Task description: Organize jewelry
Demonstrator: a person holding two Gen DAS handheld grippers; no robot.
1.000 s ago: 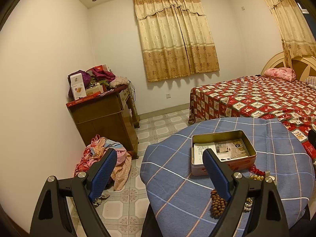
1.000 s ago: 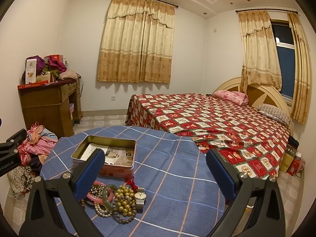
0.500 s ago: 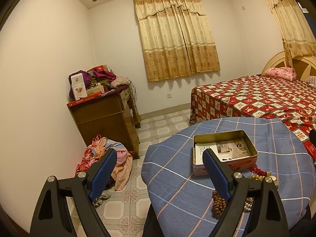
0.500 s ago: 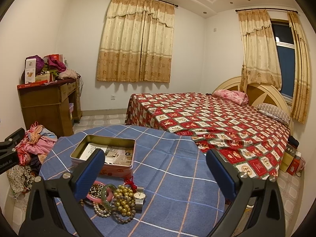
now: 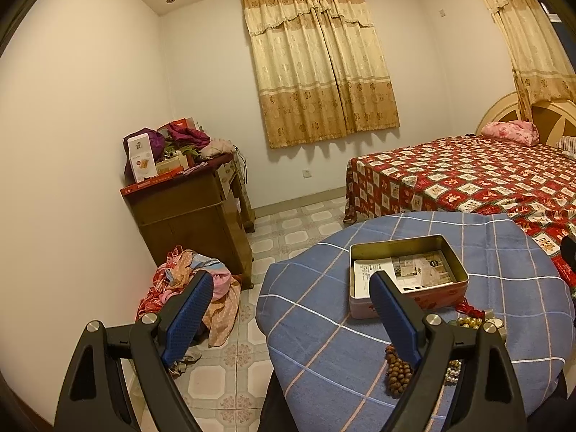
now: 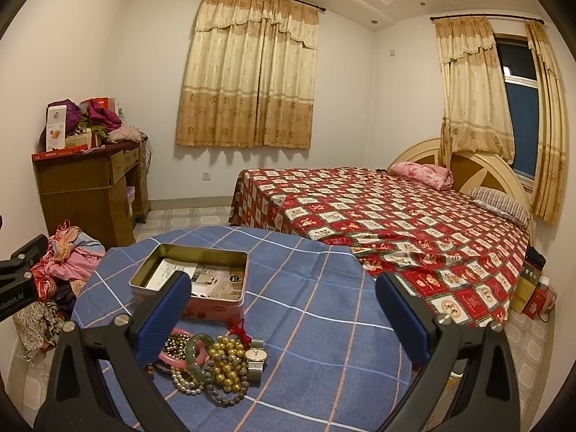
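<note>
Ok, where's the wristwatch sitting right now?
Right wrist view, lower centre: the wristwatch lies on the blue checked tablecloth, at the jewelry pile's right edge, nearer the camera than the open tin.

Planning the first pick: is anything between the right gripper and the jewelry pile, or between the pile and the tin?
Nothing visible. The right gripper hovers open over the jewelry pile, which lies right beside the open tin.

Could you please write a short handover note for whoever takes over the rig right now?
Left claw: open, empty, raised off the table's left side.
Right claw: open, empty, above the table.
The open tin sits on the blue checked tablecloth, holding only printed paper.
The jewelry pile (bead bracelets, bangles, a watch) lies just in front of the tin.
Done: nothing in the tin yet.
Left: move every piece into the tin.
</note>
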